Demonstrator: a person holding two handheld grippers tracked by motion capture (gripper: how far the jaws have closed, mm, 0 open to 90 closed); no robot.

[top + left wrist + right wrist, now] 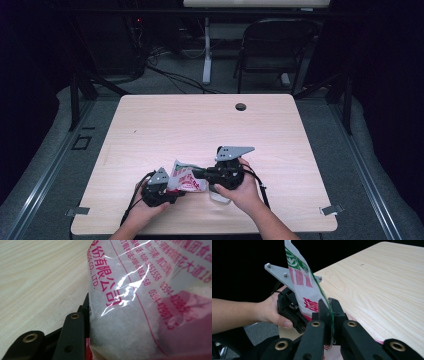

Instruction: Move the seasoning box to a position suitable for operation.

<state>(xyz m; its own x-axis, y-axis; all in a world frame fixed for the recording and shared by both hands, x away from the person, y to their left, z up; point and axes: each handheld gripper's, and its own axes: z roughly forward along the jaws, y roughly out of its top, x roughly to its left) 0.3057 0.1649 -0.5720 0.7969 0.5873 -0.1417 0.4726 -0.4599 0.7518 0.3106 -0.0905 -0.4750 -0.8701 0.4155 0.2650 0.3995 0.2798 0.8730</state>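
Observation:
A plastic bag (186,180) with red, white and green print is held up near the table's front edge, between my two grippers. My left gripper (172,192) comes at it from the left. In the left gripper view the bag (140,315) holds white granules and bears pink lettering. One black finger (73,335) presses on its side, and the other finger is hidden behind it. My right gripper (329,311) is shut on a thin flat edge of the bag (304,290), with both jaws pinched together. In the high view it (201,173) reaches in from the right.
The pale wooden table (200,125) has a round cable hole (241,106) near its far edge. A folding chair (272,45) and cables on the floor lie beyond the table. A hand (270,311) grips the left gripper's body.

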